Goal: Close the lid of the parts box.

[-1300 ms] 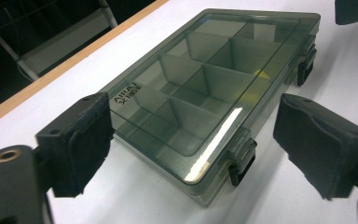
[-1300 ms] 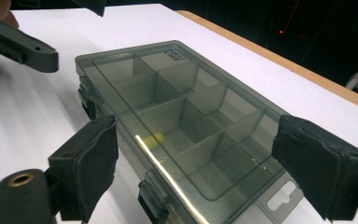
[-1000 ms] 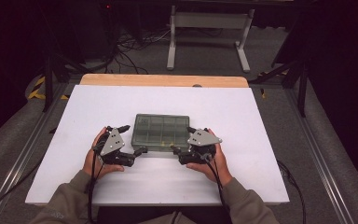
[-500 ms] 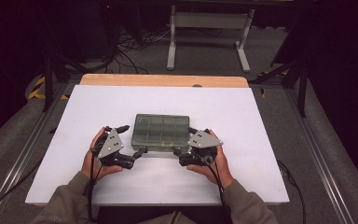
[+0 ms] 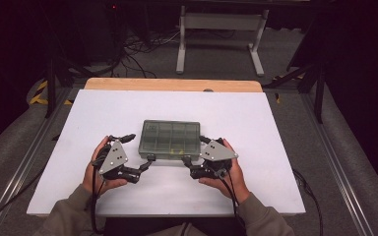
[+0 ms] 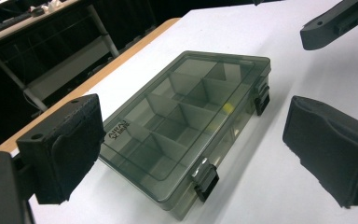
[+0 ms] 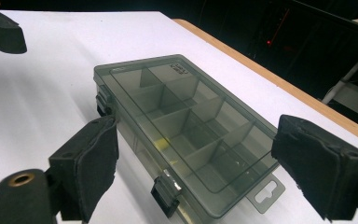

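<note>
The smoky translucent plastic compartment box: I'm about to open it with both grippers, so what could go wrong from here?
1. The smoky translucent plastic compartment box lies loose on the smooth white table; a push might slide it.
2. Both black latches are small, and the open left gripper and right gripper have broad pads, which could slip off.

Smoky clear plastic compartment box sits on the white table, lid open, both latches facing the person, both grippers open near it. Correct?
Not quite: the lid is closed. In the left gripper view the smoky clear plastic compartment box has its lid flat down and both black latches snapped over the front edge. The rest holds: it sits on the white table, latches toward the person, with the left gripper and right gripper open near it.
</note>
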The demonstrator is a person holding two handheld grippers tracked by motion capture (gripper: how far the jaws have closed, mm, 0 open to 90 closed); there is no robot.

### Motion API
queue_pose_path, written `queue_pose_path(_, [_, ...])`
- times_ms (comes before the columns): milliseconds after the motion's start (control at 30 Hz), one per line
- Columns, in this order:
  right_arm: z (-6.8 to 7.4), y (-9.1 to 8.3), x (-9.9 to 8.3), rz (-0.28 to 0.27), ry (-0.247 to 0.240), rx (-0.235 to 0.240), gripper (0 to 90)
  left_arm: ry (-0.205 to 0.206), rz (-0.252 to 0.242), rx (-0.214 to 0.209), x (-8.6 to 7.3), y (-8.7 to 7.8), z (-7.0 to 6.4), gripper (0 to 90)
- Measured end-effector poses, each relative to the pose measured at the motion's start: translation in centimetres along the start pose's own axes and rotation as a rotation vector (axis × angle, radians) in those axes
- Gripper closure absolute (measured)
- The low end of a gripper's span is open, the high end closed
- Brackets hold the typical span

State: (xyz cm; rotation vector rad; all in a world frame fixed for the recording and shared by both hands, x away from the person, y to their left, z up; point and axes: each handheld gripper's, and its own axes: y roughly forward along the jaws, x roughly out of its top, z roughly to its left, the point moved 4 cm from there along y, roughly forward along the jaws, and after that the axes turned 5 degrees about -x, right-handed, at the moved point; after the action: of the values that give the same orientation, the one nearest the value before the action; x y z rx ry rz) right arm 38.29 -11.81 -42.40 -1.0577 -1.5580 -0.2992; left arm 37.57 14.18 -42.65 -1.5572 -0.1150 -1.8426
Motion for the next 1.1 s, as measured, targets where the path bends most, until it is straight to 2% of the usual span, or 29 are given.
queue_pose_path(300, [0.1, -0.8, 0.0, 0.001, -0.013, -0.007, 14.3, 0.034, -0.018, 0.009, 0.3, -0.9, -0.8, 5.9])
queue_pose_path(633, [0.2, -1.7, 0.1, -0.007, -0.025, -0.013, 14.3, 0.039, -0.027, 0.005, 0.5, -1.7, -1.3, 5.7])
queue_pose_path(1100, [0.3, -2.9, -0.3, -0.005, -0.042, -0.032, 14.3, 0.067, -0.032, 0.012, 0.5, -2.6, -2.1, 6.0])
